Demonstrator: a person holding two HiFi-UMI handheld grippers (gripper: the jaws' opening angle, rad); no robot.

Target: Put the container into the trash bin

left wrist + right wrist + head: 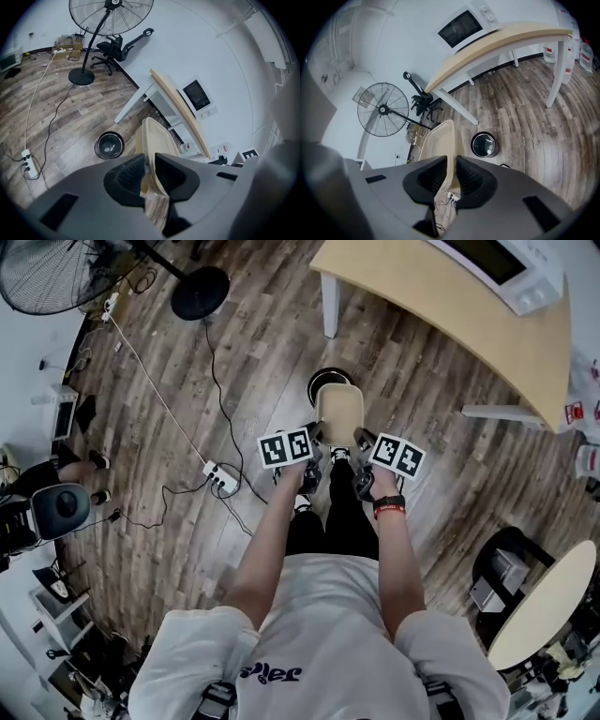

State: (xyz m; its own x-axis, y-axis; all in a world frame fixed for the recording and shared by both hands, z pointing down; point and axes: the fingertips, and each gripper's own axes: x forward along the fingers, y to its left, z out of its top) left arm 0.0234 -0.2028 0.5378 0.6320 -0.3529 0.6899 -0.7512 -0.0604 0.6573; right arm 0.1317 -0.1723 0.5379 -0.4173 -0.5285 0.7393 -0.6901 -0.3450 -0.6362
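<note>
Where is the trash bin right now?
In the head view the trash bin stands on the floor at centre, partly hidden behind the container, near the table's white leg.

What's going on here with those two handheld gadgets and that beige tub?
A person has a pair of tongs in each hand. The left tongs and right tongs each pinch an opposite edge of a beige container, holding it close to a black trash bin on the wooden floor. The container isn't in the bin yet.

Bright, even light; sharp frames, strong fisheye edge distortion
</note>
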